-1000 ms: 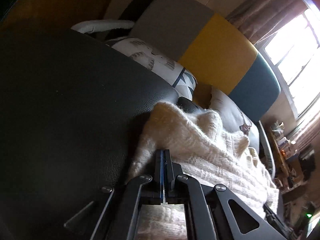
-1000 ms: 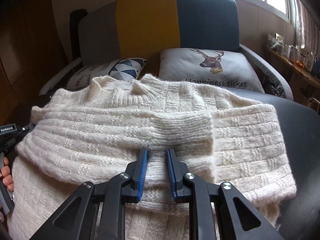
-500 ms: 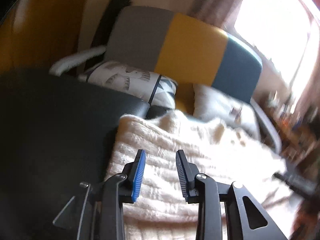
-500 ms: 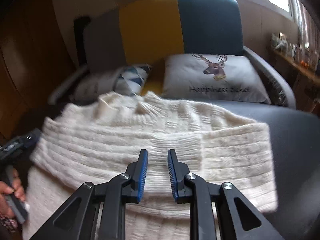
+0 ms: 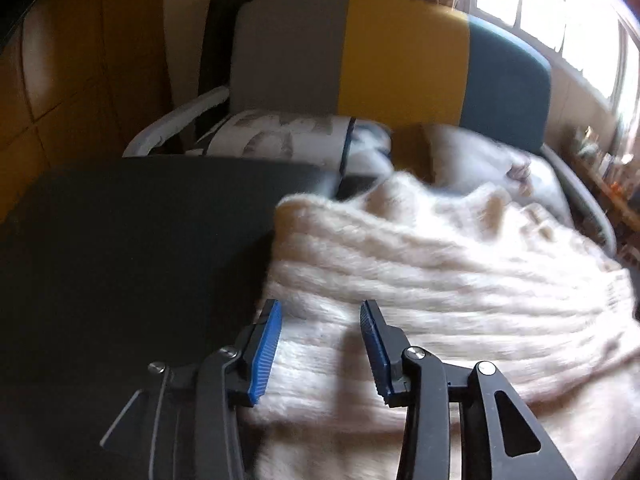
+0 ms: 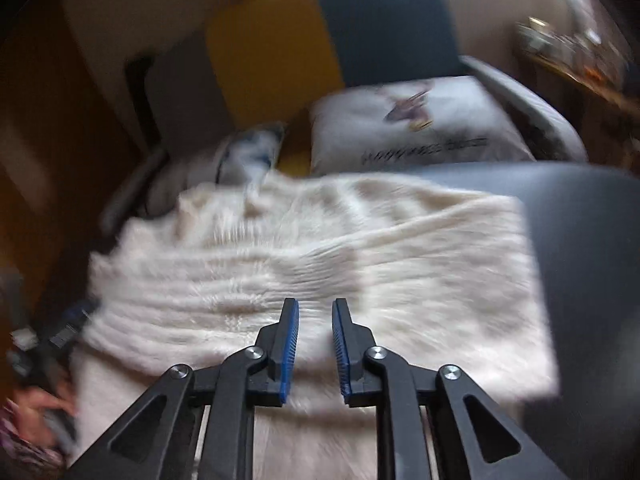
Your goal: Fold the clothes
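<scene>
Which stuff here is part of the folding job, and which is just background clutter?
In the job:
- cream knit sweater, lying on the dark padded surface
- left gripper, open over the sweater
- right gripper, open over the sweater

Just lying about:
- deer-print cushion
- patterned cushion
- grey, yellow and teal sofa
- cluttered shelf

Cream sweater [image 6: 320, 264] on black cushion [image 5: 132, 240]

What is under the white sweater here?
The sweater lies on a dark padded surface, visible to its sides. Whatever sits directly beneath the knit is covered and cannot be seen.
</scene>
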Available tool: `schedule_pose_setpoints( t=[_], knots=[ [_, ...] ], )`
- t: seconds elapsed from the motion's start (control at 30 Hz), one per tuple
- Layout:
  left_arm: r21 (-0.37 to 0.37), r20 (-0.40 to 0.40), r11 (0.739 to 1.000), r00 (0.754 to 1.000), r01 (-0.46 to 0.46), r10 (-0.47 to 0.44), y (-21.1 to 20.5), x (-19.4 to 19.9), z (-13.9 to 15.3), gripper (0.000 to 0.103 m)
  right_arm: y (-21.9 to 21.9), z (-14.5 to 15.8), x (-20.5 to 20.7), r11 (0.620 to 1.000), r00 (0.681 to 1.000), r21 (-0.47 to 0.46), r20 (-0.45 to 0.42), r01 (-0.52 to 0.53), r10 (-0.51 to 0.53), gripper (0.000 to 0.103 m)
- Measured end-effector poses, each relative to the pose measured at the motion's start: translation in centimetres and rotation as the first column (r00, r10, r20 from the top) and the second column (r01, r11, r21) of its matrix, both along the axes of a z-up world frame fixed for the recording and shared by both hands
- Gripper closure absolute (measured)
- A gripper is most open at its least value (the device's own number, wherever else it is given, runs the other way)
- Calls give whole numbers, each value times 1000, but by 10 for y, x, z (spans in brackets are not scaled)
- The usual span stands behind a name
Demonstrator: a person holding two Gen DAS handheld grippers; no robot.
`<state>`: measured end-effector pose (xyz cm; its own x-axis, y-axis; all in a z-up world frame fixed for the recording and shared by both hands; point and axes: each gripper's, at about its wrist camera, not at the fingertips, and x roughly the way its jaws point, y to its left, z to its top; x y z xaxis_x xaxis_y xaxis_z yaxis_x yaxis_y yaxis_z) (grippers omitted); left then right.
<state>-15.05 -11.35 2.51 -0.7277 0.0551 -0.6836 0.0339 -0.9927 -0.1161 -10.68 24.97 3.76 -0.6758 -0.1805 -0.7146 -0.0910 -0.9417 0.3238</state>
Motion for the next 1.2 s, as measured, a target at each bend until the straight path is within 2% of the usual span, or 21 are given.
schedule_pose_setpoints(
  t=[0.1,0.2,0.3,0.43,0.5,0.67,0.8,0.9,0.97,1.13,1.2],
  knots=[
    [4,-33,992,991,129,-129,47,8,13,48,37,13,35,997,997,-43,-23,66,-67,81],
    [-21,-37,966,966,257,-257,103,13,20,48,53,11,51,997,998,-36,14,62,-61,87],
    [-52,-16,943,943,330,-331,149,14,13,48,58,3,57,999,998,-15,47,41,-41,95],
    [-89,49,932,936,351,-348,184,9,-6,48,52,-15,54,1000,997,13,82,6,-7,98],
    [-121,64,931,939,344,-339,189,10,-13,46,53,-20,52,999,996,28,84,18,-20,98],
    [-124,68,930,938,346,-340,190,10,-15,42,59,-28,47,996,995,68,79,60,-65,98],
    [-141,65,929,939,343,-337,193,12,-18,41,64,-35,44,991,992,99,73,94,-101,103],
    [-144,62,929,940,341,-336,193,11,-20,41,71,-36,49,975,985,164,69,146,-159,103],
    [-138,61,930,940,341,-335,192,11,-19,41,79,-40,52,970,979,170,76,174,-189,103],
    [-139,59,931,941,339,-334,193,11,-20,40,94,-32,68,984,983,30,45,176,-177,101],
    [-140,59,930,941,339,-334,193,11,-20,40,91,-27,75,989,990,-43,26,141,-140,100]
  ],
)
